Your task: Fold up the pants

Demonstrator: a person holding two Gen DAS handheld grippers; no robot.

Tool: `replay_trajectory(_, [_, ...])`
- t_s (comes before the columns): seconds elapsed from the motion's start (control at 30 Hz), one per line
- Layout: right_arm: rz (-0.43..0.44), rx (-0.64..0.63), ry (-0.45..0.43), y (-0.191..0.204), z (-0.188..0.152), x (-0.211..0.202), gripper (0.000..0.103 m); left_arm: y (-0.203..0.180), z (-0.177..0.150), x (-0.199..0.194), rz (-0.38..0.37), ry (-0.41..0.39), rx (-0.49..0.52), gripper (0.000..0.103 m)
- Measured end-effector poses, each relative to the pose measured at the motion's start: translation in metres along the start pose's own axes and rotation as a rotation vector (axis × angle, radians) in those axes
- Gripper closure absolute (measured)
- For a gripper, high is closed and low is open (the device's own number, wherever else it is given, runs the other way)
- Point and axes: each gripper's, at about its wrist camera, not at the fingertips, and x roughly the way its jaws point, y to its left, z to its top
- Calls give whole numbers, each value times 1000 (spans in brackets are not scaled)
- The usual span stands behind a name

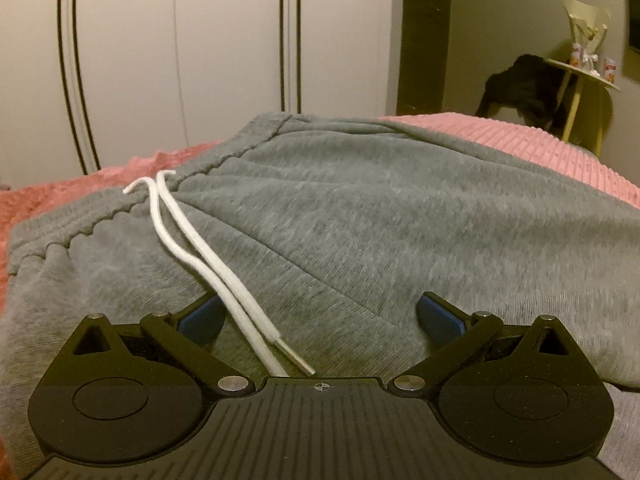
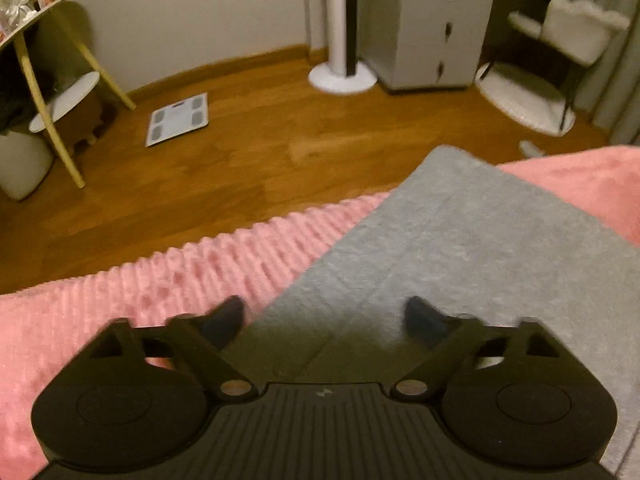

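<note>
Right wrist: pants (image 2: pixel 460 248) leg diagonally up-right

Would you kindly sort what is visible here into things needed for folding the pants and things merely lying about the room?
Belongs to the job:
grey pants
white drawstring
pink blanket beneath them
left gripper, open
right gripper, jaws apart

Just lying about:
bathroom scale
side table
dark garment
drawer cabinet
white chair

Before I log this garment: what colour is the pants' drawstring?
White, with a metal tip; the drawstring shows best in the left wrist view.
</note>
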Motion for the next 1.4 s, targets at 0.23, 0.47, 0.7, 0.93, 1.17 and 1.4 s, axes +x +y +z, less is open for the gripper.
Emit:
replay_trajectory(0.23, [245, 66, -115, -60, -18, -61, 100, 3, 1, -2, -13, 3, -14, 0])
replay_trajectory(0.47, [411, 229, -310, -211, -149, -157, 101, 14, 6, -11, -78, 15, -57, 0])
replay_trajectory(0.7, [433, 395, -146, -303, -226, -124, 87, 30, 7, -29, -286, -15, -153, 0])
replay_trajectory(0.93, [580, 470, -145, -334, -214, -112, 45, 36, 38, -21, -535, 139, -277, 0])
replay_trajectory(1.17, [558, 433, -183, -325, -189, -98, 47, 1, 81, 27, -657, 271, -298, 0])
replay_trajectory(1.4, [592, 450, -157, -337, -175, -88, 90, -30, 86, 96, -639, 459, -396, 39])
